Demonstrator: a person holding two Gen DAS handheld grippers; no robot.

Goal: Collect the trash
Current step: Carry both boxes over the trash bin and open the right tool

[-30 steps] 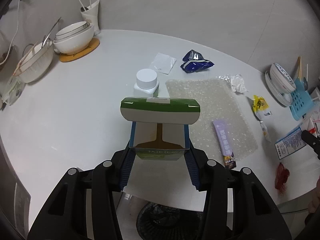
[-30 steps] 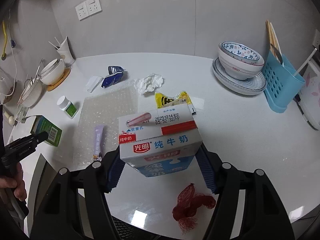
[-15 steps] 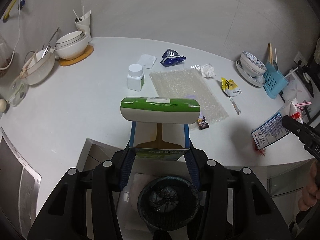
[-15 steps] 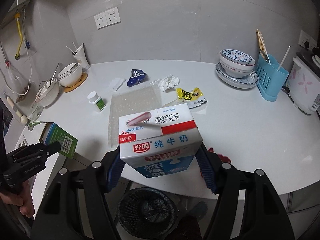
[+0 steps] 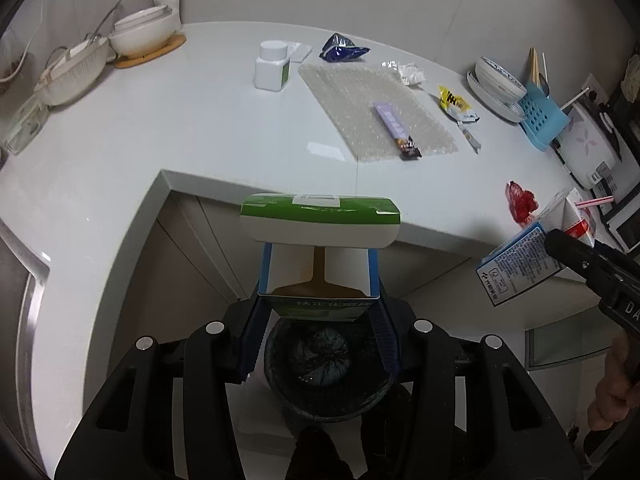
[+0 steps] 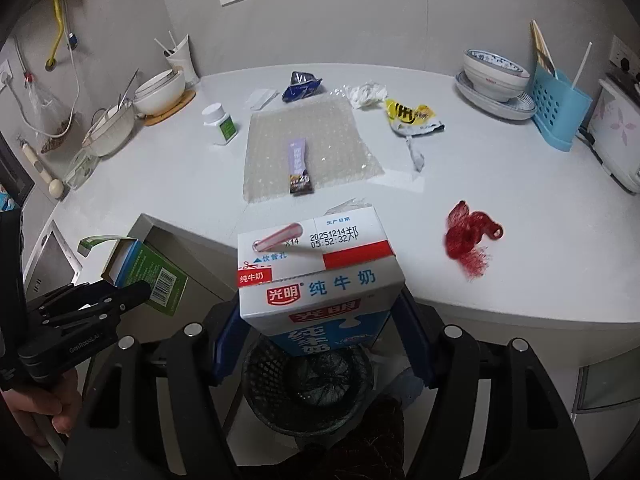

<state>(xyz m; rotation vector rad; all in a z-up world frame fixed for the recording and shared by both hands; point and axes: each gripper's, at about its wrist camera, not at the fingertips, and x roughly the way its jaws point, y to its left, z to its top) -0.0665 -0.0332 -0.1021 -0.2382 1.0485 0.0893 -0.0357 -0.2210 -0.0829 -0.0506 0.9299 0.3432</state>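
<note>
My left gripper (image 5: 318, 316) is shut on a green and white box (image 5: 320, 220) with its flap open, held above a black mesh bin (image 5: 328, 368) on the floor. My right gripper (image 6: 316, 336) is shut on a blue and white milk carton (image 6: 316, 276), also above the bin (image 6: 308, 384). Each gripper shows in the other's view: the box (image 6: 152, 276) at left, the carton (image 5: 520, 264) at right. On the white counter (image 6: 520, 216) lie a red net (image 6: 468, 236), a purple wrapper (image 6: 298, 164), a yellow wrapper (image 6: 408, 114), a blue bag (image 6: 300, 86) and crumpled paper (image 6: 366, 94).
A bubble-wrap sheet (image 6: 308, 144) and a white pill bottle (image 6: 218, 122) sit mid-counter. Bowls (image 6: 160, 88) stand at the back left. A bowl on plates (image 6: 496, 76), a blue utensil rack (image 6: 556, 108) and a rice cooker (image 6: 616, 132) stand at the right. Cabinet fronts (image 5: 192, 264) lie under the counter edge.
Both grippers have pulled back and down from the counter with their loads. The bin below now sits closer and larger under both.
</note>
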